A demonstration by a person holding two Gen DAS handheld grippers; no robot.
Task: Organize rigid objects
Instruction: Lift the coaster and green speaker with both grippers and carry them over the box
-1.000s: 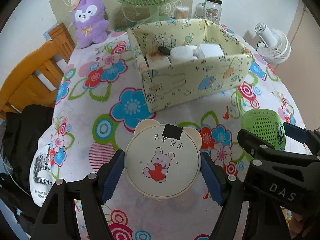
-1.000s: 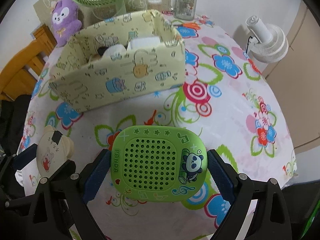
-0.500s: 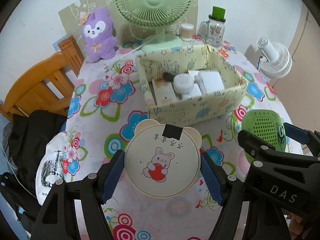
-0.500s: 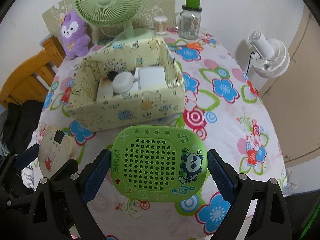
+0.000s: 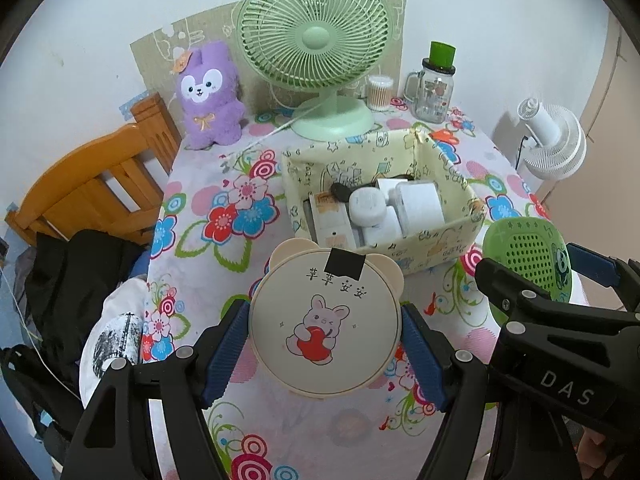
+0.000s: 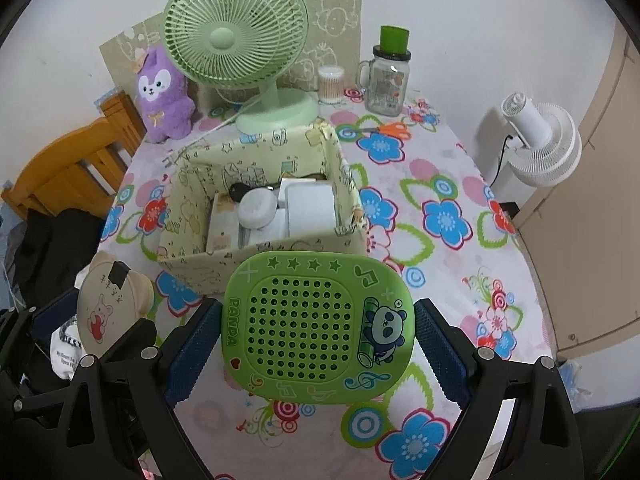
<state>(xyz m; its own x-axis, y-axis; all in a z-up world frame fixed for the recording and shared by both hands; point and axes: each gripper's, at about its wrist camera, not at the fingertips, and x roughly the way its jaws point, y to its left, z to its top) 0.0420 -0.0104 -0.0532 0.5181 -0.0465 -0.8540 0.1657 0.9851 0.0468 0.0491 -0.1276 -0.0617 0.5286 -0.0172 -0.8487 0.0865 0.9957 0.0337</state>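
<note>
Left wrist: my left gripper (image 5: 324, 334) fingers clamp the tin (image 5: 323, 320) above the counter (image 5: 200, 248), box (image 5: 384, 200) at 1 o'clock. Right wrist: right gripper (image 6: 318, 330) fingers clamp the speaker (image 6: 316, 324), box at 12. Risk: box looks nearly full, so dropped items may slide out.

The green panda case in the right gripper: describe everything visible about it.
The green case is a rounded rectangle of glossy plastic as it looks, its face a grid of small holes. Stars run along the top edge, music notes mark the corners, "PANDA" reads down the left side, and a panda cartoon sits at the right. The right gripper holds it by its two side edges between the blue fingers, face toward the camera, lifted above the flowered tablecloth in front of the yellow box. Nothing else touches it.
</note>
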